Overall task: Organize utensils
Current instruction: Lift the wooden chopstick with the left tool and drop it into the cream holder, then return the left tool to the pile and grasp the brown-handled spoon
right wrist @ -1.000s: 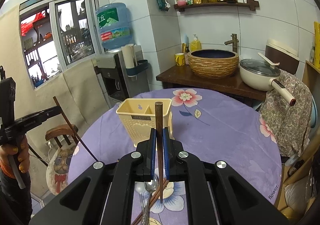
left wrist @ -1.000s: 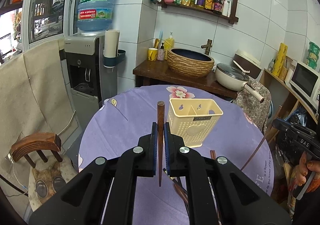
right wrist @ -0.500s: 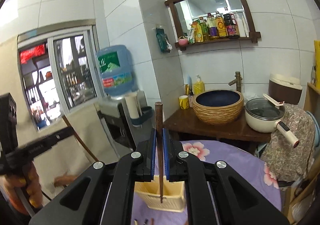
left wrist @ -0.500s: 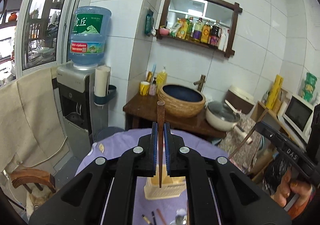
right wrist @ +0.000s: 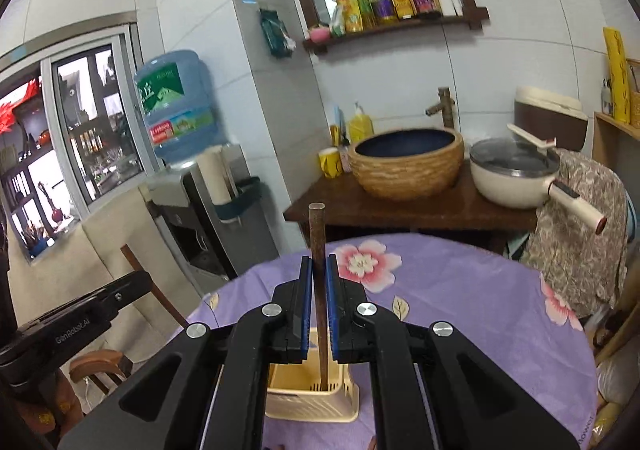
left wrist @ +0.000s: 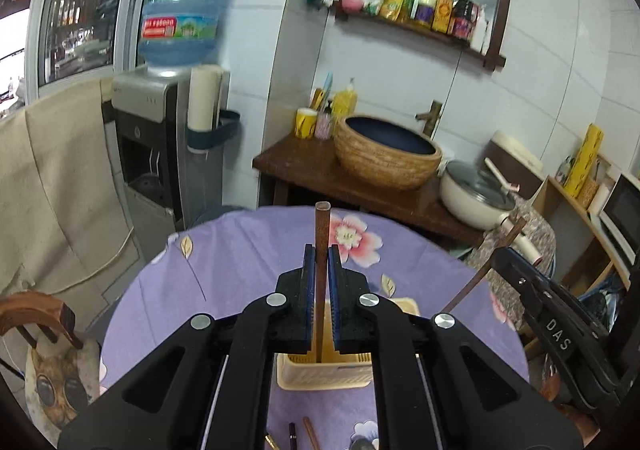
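My left gripper (left wrist: 319, 254) is shut on a brown chopstick (left wrist: 321, 246) held upright, its lower end inside the cream utensil holder (left wrist: 326, 372) right below. My right gripper (right wrist: 319, 264) is shut on another brown chopstick (right wrist: 317, 246), also upright, with its lower end in the same holder (right wrist: 312, 398). The right gripper also shows in the left wrist view (left wrist: 520, 274) at the right. Loose chopsticks (left wrist: 310, 432) lie on the purple tablecloth (left wrist: 240, 270) in front of the holder.
Behind the round table stand a wooden counter (left wrist: 304, 165) with a woven basin (left wrist: 386, 155) and a white pot (left wrist: 476, 197). A water dispenser (left wrist: 164, 153) is at the back left. A wooden chair (left wrist: 36, 320) is at the left.
Both grippers have come down over the holder from a raised position. The chopstick tips now reach into the holder's compartments. Both stay shut.
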Demonstrator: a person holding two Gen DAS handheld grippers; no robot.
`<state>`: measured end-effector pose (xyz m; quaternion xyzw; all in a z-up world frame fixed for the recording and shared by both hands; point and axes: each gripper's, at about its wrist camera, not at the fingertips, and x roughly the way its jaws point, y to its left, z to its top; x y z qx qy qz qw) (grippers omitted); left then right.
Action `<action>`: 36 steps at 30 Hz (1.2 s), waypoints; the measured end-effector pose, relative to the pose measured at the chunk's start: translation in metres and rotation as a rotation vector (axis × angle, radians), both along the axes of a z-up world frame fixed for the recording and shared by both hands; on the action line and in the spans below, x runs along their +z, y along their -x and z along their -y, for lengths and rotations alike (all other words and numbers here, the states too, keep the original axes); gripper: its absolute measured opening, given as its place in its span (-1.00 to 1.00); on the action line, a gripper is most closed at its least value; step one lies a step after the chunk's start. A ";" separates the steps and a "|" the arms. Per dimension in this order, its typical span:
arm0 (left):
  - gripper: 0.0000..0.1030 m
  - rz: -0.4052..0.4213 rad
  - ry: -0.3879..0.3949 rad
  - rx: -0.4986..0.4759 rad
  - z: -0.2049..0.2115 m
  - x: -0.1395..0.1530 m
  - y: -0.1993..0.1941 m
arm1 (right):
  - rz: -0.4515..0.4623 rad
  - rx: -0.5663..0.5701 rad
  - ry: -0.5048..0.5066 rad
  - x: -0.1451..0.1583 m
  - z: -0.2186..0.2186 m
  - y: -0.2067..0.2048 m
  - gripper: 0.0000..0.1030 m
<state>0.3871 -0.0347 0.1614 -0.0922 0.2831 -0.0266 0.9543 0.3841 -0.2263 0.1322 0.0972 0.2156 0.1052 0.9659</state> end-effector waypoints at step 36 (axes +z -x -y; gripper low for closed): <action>0.26 -0.200 0.012 0.026 -0.037 -0.168 0.128 | -0.254 0.014 0.097 -0.151 0.020 0.108 -0.11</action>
